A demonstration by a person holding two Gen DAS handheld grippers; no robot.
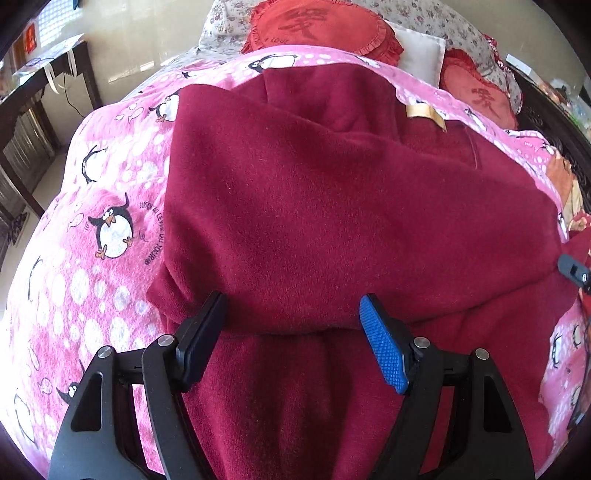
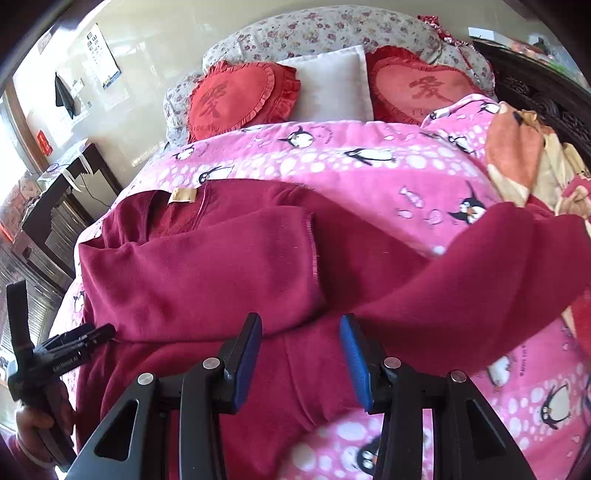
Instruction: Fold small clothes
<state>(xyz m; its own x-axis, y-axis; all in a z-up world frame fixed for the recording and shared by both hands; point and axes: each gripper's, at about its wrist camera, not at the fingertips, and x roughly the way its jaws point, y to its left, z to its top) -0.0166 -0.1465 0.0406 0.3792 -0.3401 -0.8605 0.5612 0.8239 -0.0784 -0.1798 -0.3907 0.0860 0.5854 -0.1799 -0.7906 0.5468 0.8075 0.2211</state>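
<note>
A dark red fleece top [image 1: 332,206] lies spread on the pink penguin blanket [image 1: 92,192], its tan neck label [image 1: 424,112] at the far side. One sleeve [image 2: 207,258] is folded across the chest. The other sleeve [image 2: 461,273] runs out to the right over the blanket. My left gripper [image 1: 293,299] hovers open and wide over the near edge of the folded sleeve, with nothing pinched. My right gripper [image 2: 301,319] stands open just above the body where the right sleeve joins, and only flat fabric shows under the gap. In the right wrist view the left gripper [image 2: 99,334] sits at the garment's left edge, held by a hand [image 2: 33,421].
Two red heart cushions [image 2: 236,96] [image 2: 421,88], a white pillow [image 2: 332,85] and a floral quilt [image 2: 332,26] lie at the head of the bed. An orange and cream cloth [image 2: 517,147] sits at the right. A dark desk [image 2: 62,192] stands to the left, and a dark carved headboard [image 2: 535,85] to the right.
</note>
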